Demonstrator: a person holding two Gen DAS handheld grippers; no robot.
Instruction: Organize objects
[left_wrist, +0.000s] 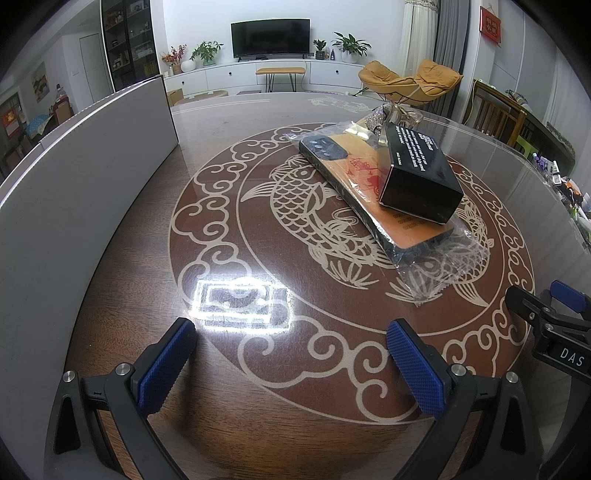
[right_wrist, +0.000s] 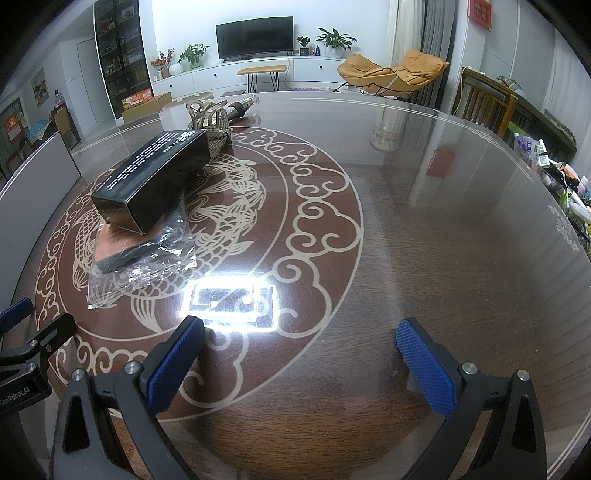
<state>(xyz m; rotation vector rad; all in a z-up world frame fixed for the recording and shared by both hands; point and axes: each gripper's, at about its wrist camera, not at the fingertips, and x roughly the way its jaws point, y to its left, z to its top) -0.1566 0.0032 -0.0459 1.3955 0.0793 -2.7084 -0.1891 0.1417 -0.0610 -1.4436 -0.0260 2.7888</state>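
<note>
A black box with white print (left_wrist: 419, 173) (right_wrist: 155, 177) lies on top of an orange phone case in a clear plastic bag (left_wrist: 362, 192) (right_wrist: 136, 254) on the patterned table. Behind them lies a glittery, woven-looking item (left_wrist: 380, 118) (right_wrist: 214, 125) with a clear part. My left gripper (left_wrist: 291, 343) is open and empty, near the front of the table, well short of the pile. My right gripper (right_wrist: 303, 343) is open and empty, to the right of the pile; it also shows at the right edge of the left wrist view (left_wrist: 554, 314).
A grey upright board or box wall (left_wrist: 74, 177) (right_wrist: 33, 181) stands along the table's left side. The glass-topped round table (right_wrist: 424, 221) carries a bright lamp reflection (left_wrist: 240, 304). Cluttered small items (right_wrist: 554, 177) lie beyond the right edge.
</note>
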